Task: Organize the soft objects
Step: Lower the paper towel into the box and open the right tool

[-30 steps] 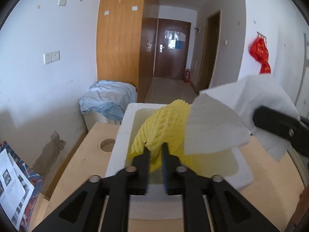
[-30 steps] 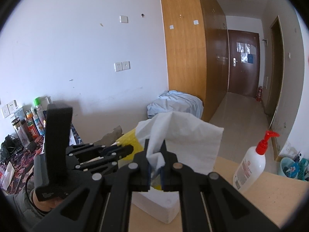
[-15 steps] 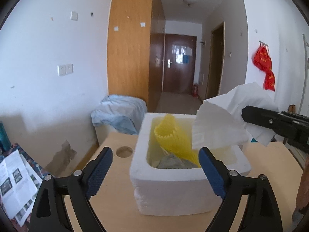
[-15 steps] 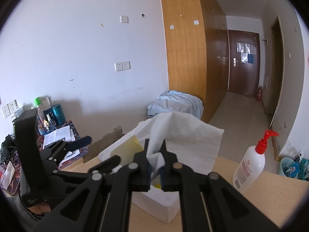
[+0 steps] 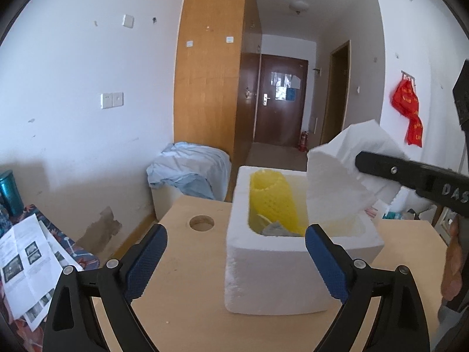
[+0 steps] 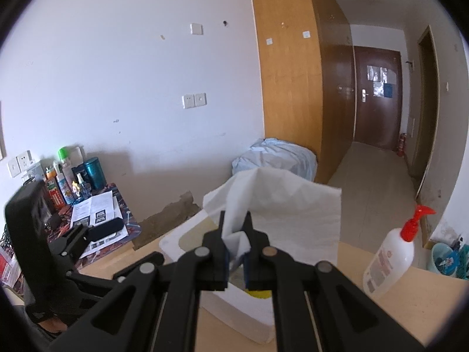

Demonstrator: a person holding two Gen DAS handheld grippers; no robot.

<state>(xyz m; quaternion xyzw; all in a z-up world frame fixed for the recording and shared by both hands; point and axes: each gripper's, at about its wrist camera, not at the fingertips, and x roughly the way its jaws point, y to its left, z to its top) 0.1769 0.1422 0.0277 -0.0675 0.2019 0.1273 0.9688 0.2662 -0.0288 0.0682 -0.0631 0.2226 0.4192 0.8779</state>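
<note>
Right tool (image 6: 234, 236) is clamped narrow on a bunched corner of the white tissue (image 6: 281, 205), which fans out above and just beyond the far right part of the white foam box (image 5: 263, 261). In the left wrist view the same sheet hangs at the box's right rim, part of it over the opening, so the coming move looks like a short drop forward and down into the box, then a release. The tissue has no firm long axis; it hangs as a loose, crumpled sheet from the pinch.

Left tool (image 5: 236, 252) stands wide with nothing between its blue pads; its jaws have just been opening, and the yellow foam net (image 5: 272, 202) now stands inside the box, leaning against the left inner wall with its long axis near upright. Something grey and crumpled lies at the box bottom beside it. That leaves open room in the right half of the box, the side nearest the right tool.

On the tabletop (image 5: 187, 270) the box sits near the middle, with a round hole (image 5: 201, 223) to its left and bare wood before it. A pump bottle (image 6: 391, 259) stands to the right, well apart from the box, so the path looks unobstructed.
</note>
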